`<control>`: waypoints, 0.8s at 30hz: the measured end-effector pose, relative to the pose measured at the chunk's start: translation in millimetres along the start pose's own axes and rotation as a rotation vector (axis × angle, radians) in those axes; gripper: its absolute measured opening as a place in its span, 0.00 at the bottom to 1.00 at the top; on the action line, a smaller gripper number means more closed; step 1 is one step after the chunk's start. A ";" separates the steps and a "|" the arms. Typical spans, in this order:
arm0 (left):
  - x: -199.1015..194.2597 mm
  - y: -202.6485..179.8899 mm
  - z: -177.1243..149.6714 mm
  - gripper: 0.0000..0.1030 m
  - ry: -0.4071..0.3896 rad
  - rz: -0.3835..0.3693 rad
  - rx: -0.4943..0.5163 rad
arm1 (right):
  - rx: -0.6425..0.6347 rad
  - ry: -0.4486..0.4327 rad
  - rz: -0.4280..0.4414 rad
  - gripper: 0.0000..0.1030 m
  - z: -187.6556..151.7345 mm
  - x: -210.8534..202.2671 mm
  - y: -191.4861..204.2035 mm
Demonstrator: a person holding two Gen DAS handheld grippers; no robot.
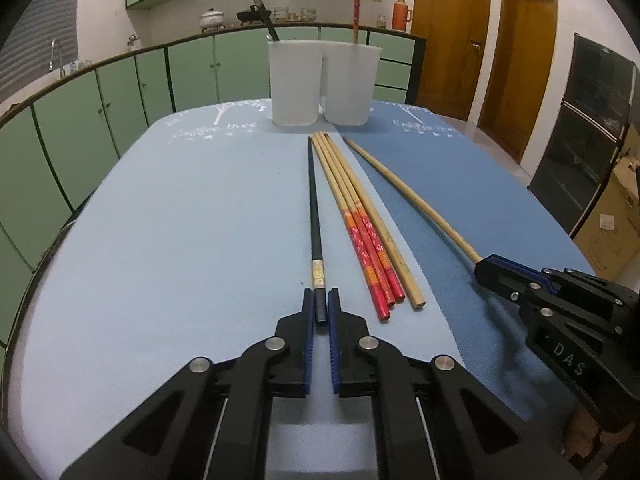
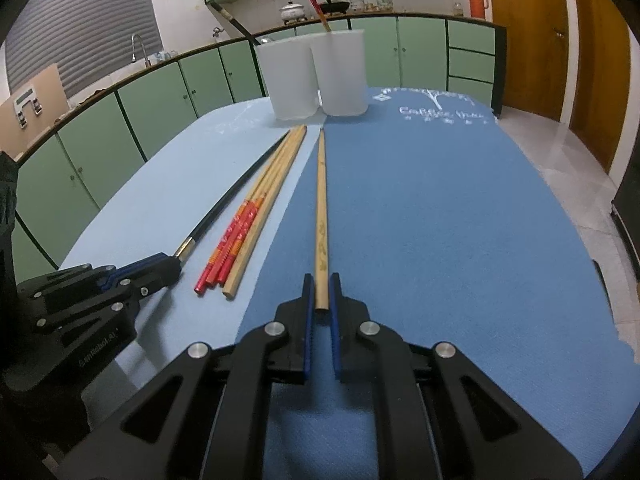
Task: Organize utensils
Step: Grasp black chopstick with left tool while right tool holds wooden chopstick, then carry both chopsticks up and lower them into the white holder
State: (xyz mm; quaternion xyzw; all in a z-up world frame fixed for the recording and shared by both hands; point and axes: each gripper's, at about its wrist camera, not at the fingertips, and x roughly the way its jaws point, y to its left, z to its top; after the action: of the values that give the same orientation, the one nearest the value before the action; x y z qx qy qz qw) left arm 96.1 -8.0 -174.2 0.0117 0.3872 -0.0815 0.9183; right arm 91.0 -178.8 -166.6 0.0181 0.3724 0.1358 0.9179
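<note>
My left gripper [image 1: 320,299] is shut on the near end of a black chopstick [image 1: 313,200] that lies on the light blue cloth. My right gripper [image 2: 321,284] is shut on the near end of a plain wooden chopstick [image 2: 321,192] on the darker blue cloth; it also shows in the left wrist view [image 1: 404,190]. Between them lie red-handled chopsticks [image 1: 360,236] and another plain wooden one [image 1: 384,240]. Two white cups [image 1: 294,82] [image 1: 348,84] stand at the table's far side; the left holds a black chopstick, the right a red-handled one.
The table [image 1: 160,220] is covered by two blue cloths meeting down the middle. Green kitchen cabinets [image 1: 120,92] run behind it. Wooden doors [image 1: 452,36] and a dark cabinet [image 1: 584,128] are on the right, with a cardboard box [image 1: 616,224] by the floor.
</note>
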 end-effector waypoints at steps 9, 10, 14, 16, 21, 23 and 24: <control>-45.2 3.6 32.3 0.06 -0.098 0.015 0.029 | -0.018 -0.114 0.023 0.06 38.2 -45.3 -2.1; -50.8 3.4 37.4 0.06 -0.114 0.016 0.034 | -0.019 -0.129 0.025 0.06 44.1 -50.9 -2.7; -73.0 3.3 59.9 0.06 -0.186 0.007 0.042 | -0.034 -0.190 0.037 0.06 68.9 -73.7 -4.5; -82.7 2.4 71.7 0.06 -0.221 -0.002 0.048 | -0.040 -0.213 0.048 0.06 83.2 -83.8 -5.8; -98.7 4.0 102.9 0.06 -0.281 -0.027 0.047 | -0.027 -0.235 0.079 0.06 118.0 -96.9 -10.2; -102.1 5.2 112.7 0.06 -0.296 -0.035 0.050 | -0.027 -0.240 0.087 0.06 130.3 -100.2 -11.1; -103.5 5.7 118.1 0.06 -0.303 -0.039 0.052 | -0.028 -0.244 0.093 0.06 137.8 -102.1 -11.4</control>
State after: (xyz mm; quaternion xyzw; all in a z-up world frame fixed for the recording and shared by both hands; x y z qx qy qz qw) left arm 109.7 2.1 -18.0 0.0154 0.2423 -0.1103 0.9638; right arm 118.5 -207.2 0.7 0.0388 0.2546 0.1802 0.9493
